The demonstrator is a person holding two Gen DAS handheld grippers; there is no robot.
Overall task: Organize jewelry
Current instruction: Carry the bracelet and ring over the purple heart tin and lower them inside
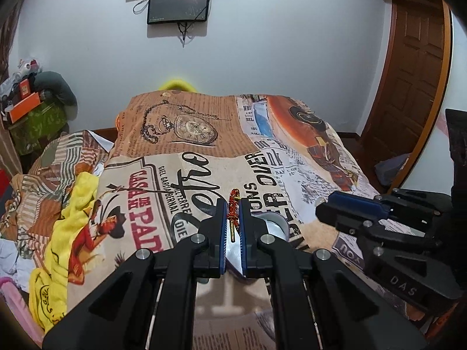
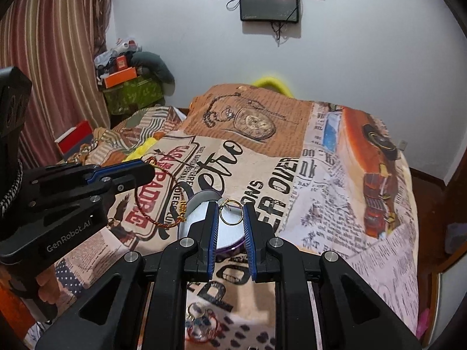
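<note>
Left gripper (image 1: pixel 233 218) clamped on one red-gold bracelet (image 1: pixel 233 204), right gripper (image 2: pixel 230 218) (jaws apart) around one gold ring (image 2: pixel 231 215).

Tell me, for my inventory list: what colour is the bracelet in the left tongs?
Red and gold twisted cord bracelet; right wrist view shows it best.

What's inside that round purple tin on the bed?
A thin gold ring lies on the round purple tin's pale inside. The right gripper's fingers cover part of it, so anything else stays hidden.
</note>
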